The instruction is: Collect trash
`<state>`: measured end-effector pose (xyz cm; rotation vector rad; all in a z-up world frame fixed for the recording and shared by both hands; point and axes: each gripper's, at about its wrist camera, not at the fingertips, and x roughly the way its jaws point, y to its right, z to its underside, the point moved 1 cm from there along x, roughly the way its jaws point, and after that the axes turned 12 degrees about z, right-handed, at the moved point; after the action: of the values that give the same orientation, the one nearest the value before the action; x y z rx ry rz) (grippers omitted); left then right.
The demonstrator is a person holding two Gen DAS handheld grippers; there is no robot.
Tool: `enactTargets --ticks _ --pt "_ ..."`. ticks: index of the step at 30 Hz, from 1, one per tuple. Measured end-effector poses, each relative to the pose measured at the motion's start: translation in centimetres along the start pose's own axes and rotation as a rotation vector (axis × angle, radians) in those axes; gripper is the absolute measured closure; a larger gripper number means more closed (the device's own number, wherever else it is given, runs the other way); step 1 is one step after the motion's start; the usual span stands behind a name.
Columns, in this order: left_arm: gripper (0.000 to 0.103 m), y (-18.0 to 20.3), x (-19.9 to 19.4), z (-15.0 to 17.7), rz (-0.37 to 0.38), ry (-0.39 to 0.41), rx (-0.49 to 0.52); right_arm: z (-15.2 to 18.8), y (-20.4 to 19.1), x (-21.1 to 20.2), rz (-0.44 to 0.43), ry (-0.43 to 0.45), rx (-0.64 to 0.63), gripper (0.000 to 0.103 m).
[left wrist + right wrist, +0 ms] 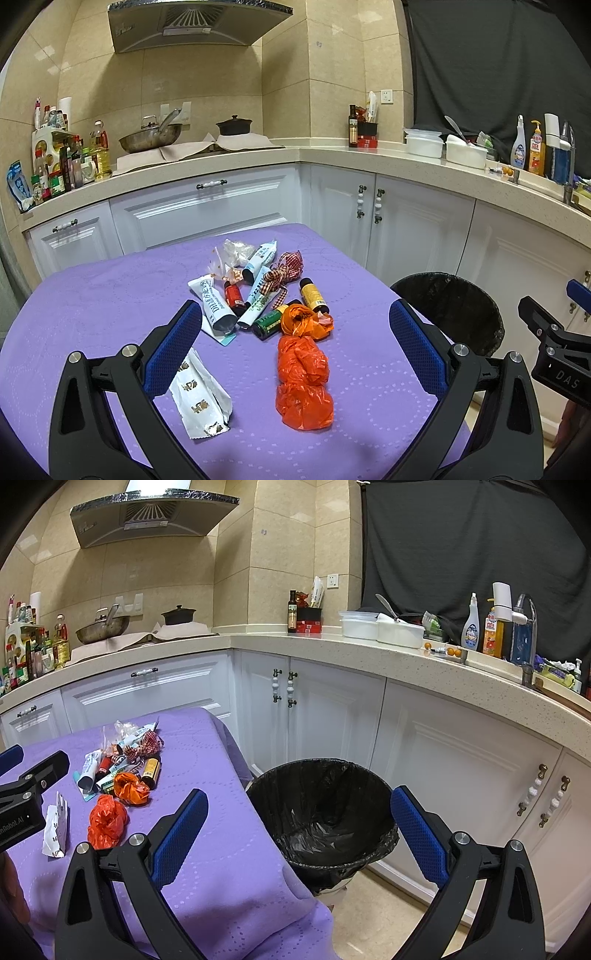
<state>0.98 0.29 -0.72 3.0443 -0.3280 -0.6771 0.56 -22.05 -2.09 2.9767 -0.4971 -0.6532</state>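
Here both tongs [295, 343] [299, 829] gape (empty) near the bin [321, 812].

Both grippers [295, 336] [299, 827] wide open, empty.

Tabletop [92, 295], purple dotted cloth, carrying:
- white foil sachet [201, 397], near edge
- red-orange plastic bag [303, 382], crumpled, beside it
- smaller orange bag [304, 320]
- central heap: white tubes [214, 304], red bottle [233, 294], green bottle [269, 324], yellow-labelled bottle [313, 294], checked ribbon [282, 275], clear wrapper [236, 251]
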Motion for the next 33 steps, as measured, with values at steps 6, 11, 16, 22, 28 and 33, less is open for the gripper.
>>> enactTargets --ticks 6,11,16,22,28,33 --pt "0.004 0.01 0.03 0.05 0.001 0.001 -0.001 0.01 -0.03 0.13 0.002 0.001 0.000 0.007" --pt "0.004 0.07 0.06 0.08 0.004 0.000 -0.003 -0.05 -0.02 0.02 0.001 0.003 0.001 0.007" --pt "0.004 0.14 0.17 0.06 0.003 0.000 -0.004 -0.15 -0.20 0.09 0.001 0.001 0.001 0.007" --pt "0.004 0.33 0.27 0.16 0.007 -0.003 -0.009 -0.15 -0.16 0.05 0.002 0.003 0.001 0.007" --pt "0.004 0.27 0.27 0.13 0.007 -0.004 -0.010 -0.16 -0.13 0.05 0.002 0.003 0.001 0.007" --pt "0.004 0.24 0.26 0.13 0.007 -0.004 -0.011 -0.17 -0.09 0.06 0.002 0.003 0.002 0.007"
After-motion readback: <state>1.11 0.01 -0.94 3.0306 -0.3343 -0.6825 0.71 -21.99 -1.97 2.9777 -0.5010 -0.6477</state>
